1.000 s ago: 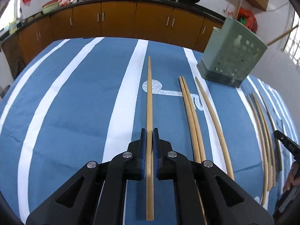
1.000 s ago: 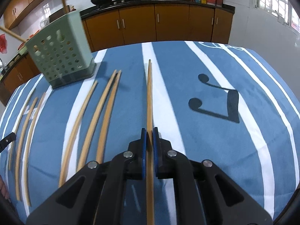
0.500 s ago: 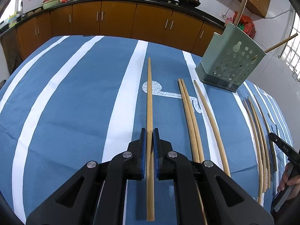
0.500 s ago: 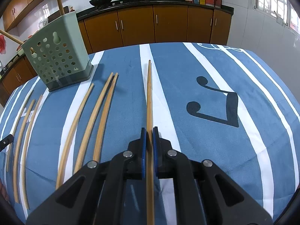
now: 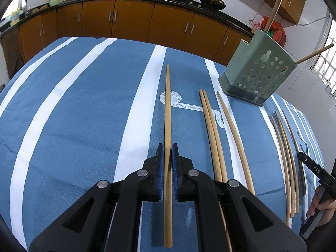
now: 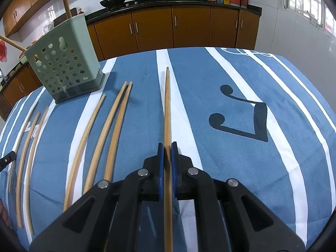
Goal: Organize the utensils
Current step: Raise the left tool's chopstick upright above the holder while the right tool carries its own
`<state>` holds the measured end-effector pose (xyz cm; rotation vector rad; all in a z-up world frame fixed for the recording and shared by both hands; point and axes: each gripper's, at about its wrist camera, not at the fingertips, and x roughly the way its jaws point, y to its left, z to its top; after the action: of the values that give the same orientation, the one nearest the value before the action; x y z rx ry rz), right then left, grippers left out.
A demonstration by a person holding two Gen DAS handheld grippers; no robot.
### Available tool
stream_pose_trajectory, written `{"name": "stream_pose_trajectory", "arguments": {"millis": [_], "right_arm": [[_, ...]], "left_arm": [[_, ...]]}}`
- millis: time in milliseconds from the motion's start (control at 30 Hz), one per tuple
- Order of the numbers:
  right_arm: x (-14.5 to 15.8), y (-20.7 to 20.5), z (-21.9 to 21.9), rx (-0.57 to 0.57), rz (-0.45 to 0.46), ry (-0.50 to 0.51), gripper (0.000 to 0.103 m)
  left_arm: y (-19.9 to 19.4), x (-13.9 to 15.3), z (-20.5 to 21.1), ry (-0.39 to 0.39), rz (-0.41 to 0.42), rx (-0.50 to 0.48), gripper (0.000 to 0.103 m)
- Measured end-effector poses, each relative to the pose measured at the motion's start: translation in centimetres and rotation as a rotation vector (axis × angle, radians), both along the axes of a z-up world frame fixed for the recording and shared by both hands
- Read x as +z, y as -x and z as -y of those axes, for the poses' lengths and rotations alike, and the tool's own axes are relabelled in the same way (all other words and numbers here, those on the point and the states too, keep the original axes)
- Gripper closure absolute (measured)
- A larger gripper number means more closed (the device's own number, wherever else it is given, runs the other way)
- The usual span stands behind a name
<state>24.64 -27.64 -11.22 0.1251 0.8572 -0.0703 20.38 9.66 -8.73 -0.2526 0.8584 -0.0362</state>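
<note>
My left gripper [image 5: 167, 147] is shut on a long wooden chopstick [image 5: 168, 105] that points away over the blue striped cloth [image 5: 84, 126]. My right gripper [image 6: 167, 146] is likewise shut on a chopstick [image 6: 167, 105]. A green perforated utensil holder [image 5: 254, 73] [image 6: 63, 69] stands at the far side between them, with two sticks [image 5: 275, 6] poking out. On the cloth lie a loose pair [image 5: 212, 134] [image 6: 113, 130], a single chopstick [image 5: 233, 138] [image 6: 86, 142] and several more chopsticks [image 5: 287, 157] [image 6: 27, 157].
A person's hand [image 5: 321, 208] grips the other tool at the right edge of the left wrist view. Brown kitchen cabinets [image 5: 134, 19] with woks on the counter run behind the table. A black music note [image 6: 241, 117] is printed on the cloth to the right.
</note>
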Motion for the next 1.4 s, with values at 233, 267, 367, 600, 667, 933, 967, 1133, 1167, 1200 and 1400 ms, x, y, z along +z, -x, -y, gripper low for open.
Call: {"name": "stream_pose_trajectory", "arguments": {"millis": [233, 267, 367, 600, 667, 933, 967, 1133, 1167, 1200, 1400], "right_arm": [[0.1, 0.3, 0.2, -0.003, 0.001, -0.012, 0.094], [0.1, 0.6, 0.1, 0.000, -0.001, -0.006, 0.094], [0.1, 1.7, -0.3, 0.013, -0.005, 0.005, 0.094], [0.2, 2.3, -0.3, 0.019, -0.011, 0.008, 0.095], [0.6, 2.5, 0.0, 0.016, -0.006, -0.018, 0.095], [4.8, 4.5, 0.7, 0.008, 0.103, -0.024, 0.095], [5.1, 4.7, 0.8, 0.007, 0.114, -0.025, 0.095], [7.9, 5.5, 1.0, 0.000, 0.198, -0.027, 0.095], [8.4, 5.7, 0.9, -0.001, 0.217, -0.026, 0.095], [9.0, 5.8, 1.0, -0.001, 0.235, -0.026, 0.095], [12.5, 6.4, 0.7, 0.007, 0.357, -0.016, 0.095]], "left_arm": [[0.2, 0.1, 0.4, -0.038, -0.004, -0.002, 0.094], [0.5, 0.1, 0.8, -0.064, -0.006, -0.009, 0.094], [1.4, 0.2, 1.1, -0.070, -0.010, -0.025, 0.094], [2.4, 0.2, 2.1, -0.122, -0.014, -0.051, 0.095], [2.4, 0.3, 1.9, -0.107, -0.028, -0.058, 0.095], [4.0, 3.5, 1.1, -0.101, 0.051, -0.049, 0.095], [4.1, 4.0, 1.1, -0.101, 0.062, -0.048, 0.095], [4.9, 7.1, 0.7, -0.093, 0.148, -0.040, 0.095], [4.9, 7.6, 0.6, -0.092, 0.161, -0.039, 0.095], [4.9, 8.4, 0.5, -0.089, 0.182, -0.036, 0.095], [5.1, 12.1, 0.1, -0.083, 0.289, -0.019, 0.095]]}}
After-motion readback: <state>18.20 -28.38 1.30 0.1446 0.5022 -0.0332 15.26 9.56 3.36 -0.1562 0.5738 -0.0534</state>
